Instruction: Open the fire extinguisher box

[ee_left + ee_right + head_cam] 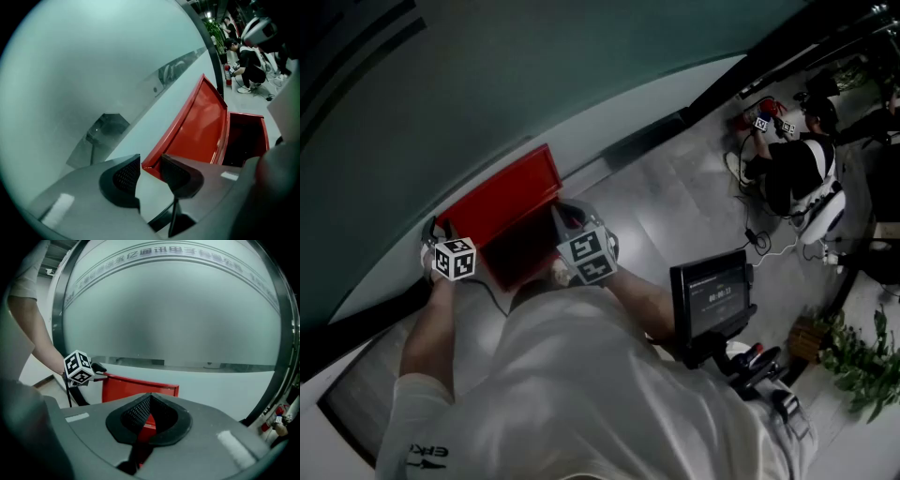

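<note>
Lid [502, 199] up at twelve o'clock, fire extinguisher box [525, 255] dark inside. Left gripper [151, 160] gapes narrowly beside the lid's corner; right gripper [150, 399] is pinched closed, empty.

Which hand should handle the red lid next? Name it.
Left, probably: its tool has open jaws at the corner of the lid, while the right tool sits closed, lower at the box.

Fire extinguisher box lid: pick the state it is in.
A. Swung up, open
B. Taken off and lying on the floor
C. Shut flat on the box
A: the red lid stands raised on its hinge edge, and the dark inside of the box lies exposed below it.
</note>
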A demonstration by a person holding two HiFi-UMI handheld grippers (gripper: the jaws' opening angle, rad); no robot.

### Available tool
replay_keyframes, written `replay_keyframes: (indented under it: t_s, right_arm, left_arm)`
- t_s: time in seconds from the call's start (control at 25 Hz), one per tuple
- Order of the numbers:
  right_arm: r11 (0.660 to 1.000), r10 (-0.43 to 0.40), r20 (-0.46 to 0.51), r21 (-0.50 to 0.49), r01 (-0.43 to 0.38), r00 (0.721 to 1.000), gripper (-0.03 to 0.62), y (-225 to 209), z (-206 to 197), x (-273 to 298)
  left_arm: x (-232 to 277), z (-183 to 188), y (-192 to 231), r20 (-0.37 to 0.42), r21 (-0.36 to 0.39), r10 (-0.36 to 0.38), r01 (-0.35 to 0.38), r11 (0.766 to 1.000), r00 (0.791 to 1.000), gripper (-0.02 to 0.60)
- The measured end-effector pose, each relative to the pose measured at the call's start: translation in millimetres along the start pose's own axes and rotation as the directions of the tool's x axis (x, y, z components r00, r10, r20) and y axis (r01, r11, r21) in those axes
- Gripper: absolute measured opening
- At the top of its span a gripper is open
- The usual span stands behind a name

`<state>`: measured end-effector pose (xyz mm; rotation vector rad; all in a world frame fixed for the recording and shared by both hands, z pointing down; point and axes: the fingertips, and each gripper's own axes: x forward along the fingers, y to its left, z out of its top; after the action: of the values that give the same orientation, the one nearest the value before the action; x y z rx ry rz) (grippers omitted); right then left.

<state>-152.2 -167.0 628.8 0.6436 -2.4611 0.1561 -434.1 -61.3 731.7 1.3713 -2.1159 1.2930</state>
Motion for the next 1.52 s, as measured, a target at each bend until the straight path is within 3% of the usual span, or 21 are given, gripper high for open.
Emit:
replay_keyframes:
  t_s: [0.4, 0.72, 0.92, 1.12, 1.28, 1.52]
  right_arm:
    - [0.999, 0.045, 0.027, 0.008, -0.045, 0.999, 0.012, 16, 5, -6]
    - [0.994, 0.103, 0.052, 0.033, -0.105, 0.993, 0.012, 35, 20, -22]
    - [0.988, 0.151, 0.043, 0.035, -0.152, 0.988, 0.012, 57, 28, -29]
    - [0.981, 0.194, 0.057, 0.012, -0.195, 0.979, 0.012, 78, 35, -32]
    - [0.986, 0.166, 0.095, 0.013, -0.168, 0.981, 0.012, 70, 42, -33]
    - [0.998, 0.059, 0.151, 0.027, -0.064, 0.987, 0.012, 27, 60, -30]
  left_arm:
    - [-41, 0, 10, 0.069, -0.091, 0.043, -0.037, 0.995, 0.997, 0.136]
    - [-114, 26, -8, 0.215, -0.173, -0.004, 0.042, 0.984, 0.977, 0.046]
    - [-155, 36, -23, 0.266, -0.208, -0.054, 0.112, 0.972, 0.962, 0.011]
    - [-185, 59, -36, 0.374, -0.238, -0.091, 0.191, 0.952, 0.923, 0.003]
    - [-188, 84, -47, 0.427, -0.256, -0.133, 0.261, 0.931, 0.894, 0.003]
    - [-175, 142, -58, 0.552, -0.214, -0.183, 0.350, 0.912, 0.814, 0.003]
